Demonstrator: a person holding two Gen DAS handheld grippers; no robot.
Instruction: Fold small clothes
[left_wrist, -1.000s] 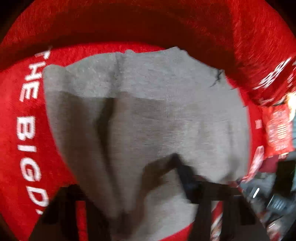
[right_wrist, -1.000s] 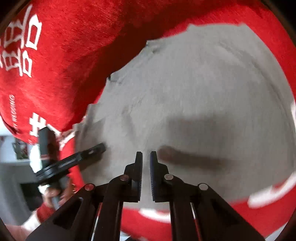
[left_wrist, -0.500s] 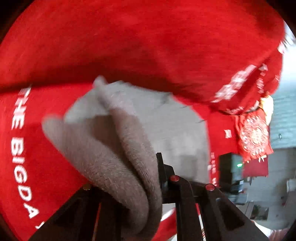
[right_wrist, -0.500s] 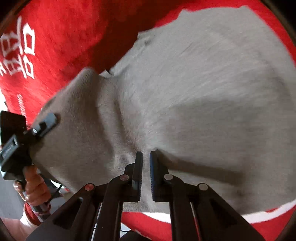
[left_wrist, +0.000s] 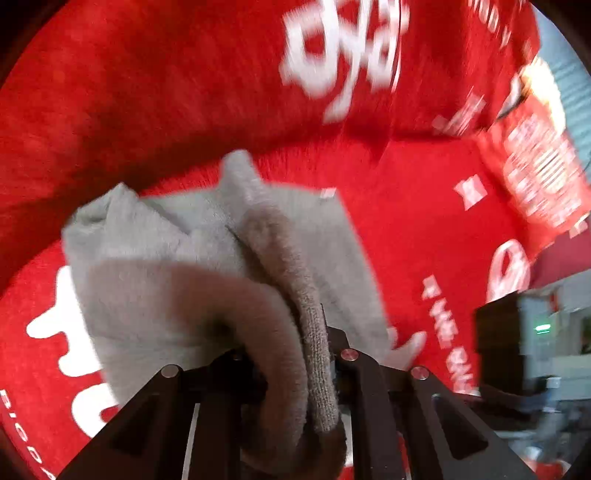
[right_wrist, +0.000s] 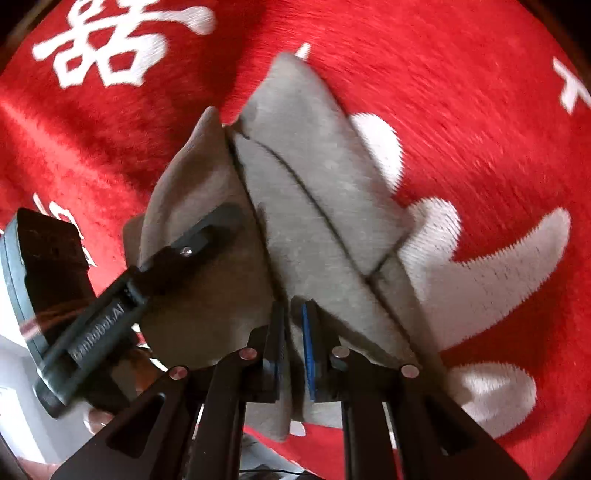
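Nearest you, your left gripper (left_wrist: 291, 365) is clamped on a bunched fold of the grey garment (left_wrist: 207, 288), and your right gripper (right_wrist: 293, 339) is nearly closed on its near edge, so the cloth hangs between them. It looks light, soft and floppy, so keep your hold at hems or corners, where layers stack thick. Farther out, its loose end trails onto the red cloth (right_wrist: 461, 122) beneath.

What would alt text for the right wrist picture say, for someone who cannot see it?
A grey garment, lifted and bunched into folds, is pinched between the black fingers of the right gripper at the bottom. The left gripper grips the same cloth from the left, over a red fabric with white lettering.
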